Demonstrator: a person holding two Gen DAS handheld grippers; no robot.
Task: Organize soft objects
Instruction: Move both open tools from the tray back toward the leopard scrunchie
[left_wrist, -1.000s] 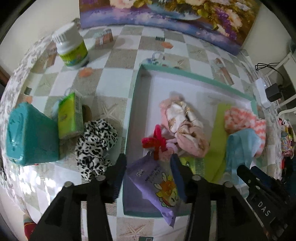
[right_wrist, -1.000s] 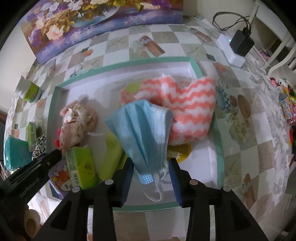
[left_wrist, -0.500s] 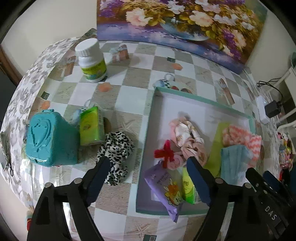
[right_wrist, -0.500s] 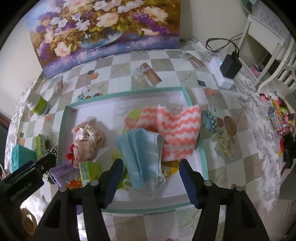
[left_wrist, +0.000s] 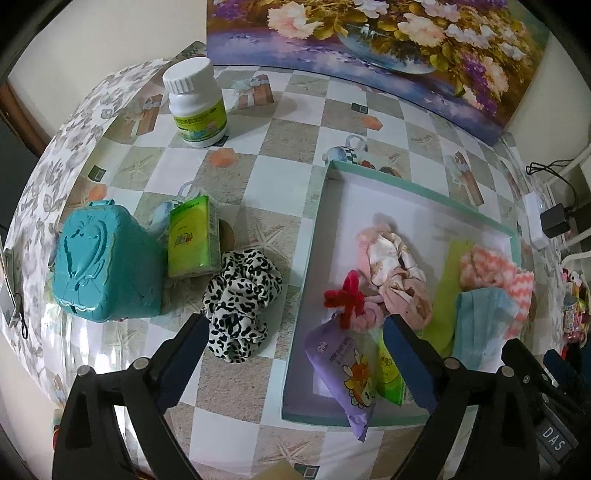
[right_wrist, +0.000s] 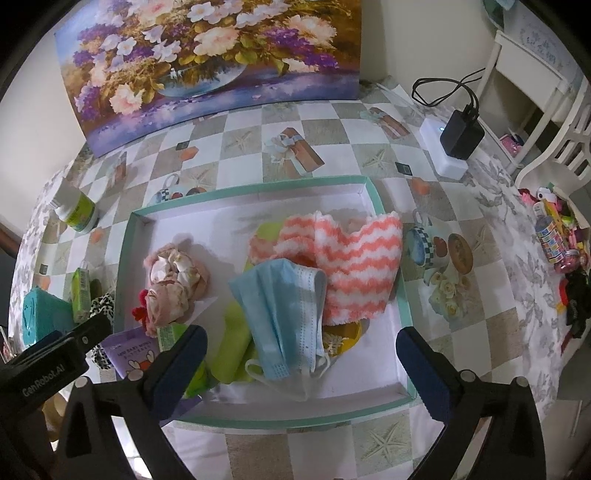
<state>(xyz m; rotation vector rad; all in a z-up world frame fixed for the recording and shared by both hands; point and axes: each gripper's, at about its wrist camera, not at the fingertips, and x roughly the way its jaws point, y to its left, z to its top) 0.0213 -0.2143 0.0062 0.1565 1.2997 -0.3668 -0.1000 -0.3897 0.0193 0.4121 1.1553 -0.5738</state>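
A teal-rimmed tray (left_wrist: 406, 182) (right_wrist: 255, 186) holds a blue face mask (right_wrist: 284, 302) (left_wrist: 480, 325), a pink-and-white chevron cloth (right_wrist: 354, 262), a pink scrunchie (left_wrist: 395, 269) (right_wrist: 173, 280), a red bow (left_wrist: 347, 295), a purple tissue pack (left_wrist: 343, 376) and a green tissue pack (left_wrist: 388, 373). A leopard-print scrunchie (left_wrist: 240, 299) and a second green tissue pack (left_wrist: 190, 236) lie on the table left of the tray. My left gripper (left_wrist: 295, 332) is open and empty above the tray's left edge. My right gripper (right_wrist: 301, 343) is open and empty above the mask.
A teal box (left_wrist: 99, 262) sits at the left by the green pack. A white pill bottle (left_wrist: 195, 103) stands at the back left. A flower painting (right_wrist: 207, 59) leans at the back. A charger and power strip (right_wrist: 454, 144) lie at the right.
Both grippers opened and pulled back and up. The left let go of the purple tissue pack, the right let go of the blue mask; both now lie in the tray.
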